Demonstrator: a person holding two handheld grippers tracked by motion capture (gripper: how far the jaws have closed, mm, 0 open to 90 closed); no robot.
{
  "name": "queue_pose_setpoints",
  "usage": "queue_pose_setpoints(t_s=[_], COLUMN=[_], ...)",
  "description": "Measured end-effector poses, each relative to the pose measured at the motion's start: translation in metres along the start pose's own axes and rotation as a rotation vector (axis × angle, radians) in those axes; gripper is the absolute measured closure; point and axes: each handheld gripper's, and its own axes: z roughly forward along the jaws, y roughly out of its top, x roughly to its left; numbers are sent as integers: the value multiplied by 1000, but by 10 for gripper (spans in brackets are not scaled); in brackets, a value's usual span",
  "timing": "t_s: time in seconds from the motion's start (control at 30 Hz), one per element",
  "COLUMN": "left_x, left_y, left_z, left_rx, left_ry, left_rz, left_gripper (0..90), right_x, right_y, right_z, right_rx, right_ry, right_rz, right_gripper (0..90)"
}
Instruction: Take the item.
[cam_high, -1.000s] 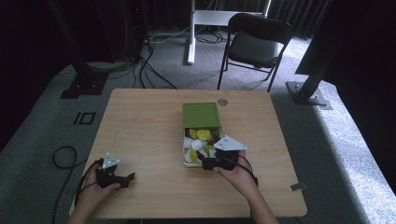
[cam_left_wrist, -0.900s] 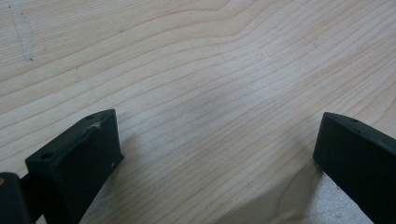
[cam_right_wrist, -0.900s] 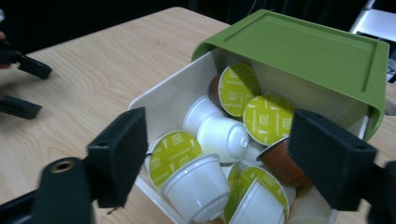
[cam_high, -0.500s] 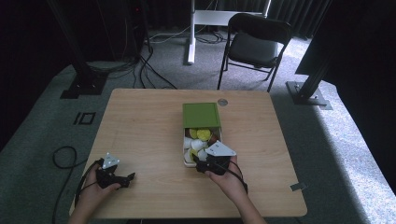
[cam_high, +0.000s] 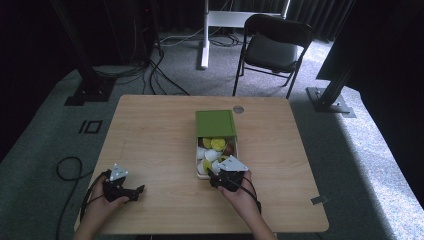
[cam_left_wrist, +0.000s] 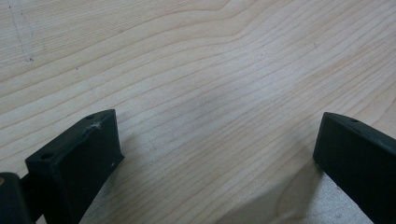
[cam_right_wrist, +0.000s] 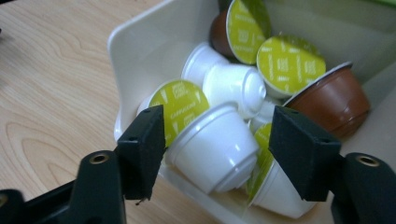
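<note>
A white capsule (cam_right_wrist: 212, 144) lies at the near end of the tray (cam_right_wrist: 140, 51), between the spread, released jaws of the right hand-held gripper (cam_right_wrist: 217, 140).

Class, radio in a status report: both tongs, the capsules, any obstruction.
Right tongs open, jaws either side of a white capsule in the tray. Left tongs open over bare table. Neighbouring capsules crowd the target.

the right gripper (cam_high: 216, 176) has moved left, apparently over the box's (cam_high: 200, 167) near end.
</note>
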Motion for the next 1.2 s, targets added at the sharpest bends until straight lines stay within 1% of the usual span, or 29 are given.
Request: queue_pose_setpoints(t_s=[0.13, 0.2, 0.37, 0.47, 0.57, 0.83, 0.9, 0.93, 0.97, 1.03, 1.07, 1.2], left_x=[0, 0, 0, 0, 0, 0, 0, 0, 0, 0, 0, 0], left_y=[0, 0, 0, 0, 0, 0, 0, 0, 0, 0, 0, 0], left_z=[0, 0, 0, 0, 0, 0, 0, 0, 0, 0, 0, 0], left_rx=[0, 0, 0, 0, 0, 0, 0, 0, 0, 0, 0, 0], left_ry=[0, 0, 0, 0, 0, 0, 0, 0, 0, 0, 0, 0], left_rz=[0, 0, 0, 0, 0, 0, 0, 0, 0, 0, 0, 0], left_gripper=[17, 17, 17, 17, 17, 17, 17, 17, 17, 17, 17, 17], right_x=[0, 1, 2, 3, 1, -1, -2, -3, -3, -3, -3, -5], right_y=[-4, -5, -5, -7, -8, -5, -4, -3, -2, 2, 3, 9], right_z=[3, 5, 8, 12, 15, 13, 11, 10, 9, 6, 5, 1], right_rx=[14, 14, 16, 15, 8, 10, 4, 5, -1, -8, -13, -30], right_ry=[8, 10, 9, 4, 23, 36, 36, 45, 52, 56, 61, 61], right_rz=[15, 4, 12, -1, 26, 10, 13, 20, 27, 12, 15, 12], right_gripper=[376, 376, 378, 385, 393, 399, 399, 399, 399, 399, 399, 399])
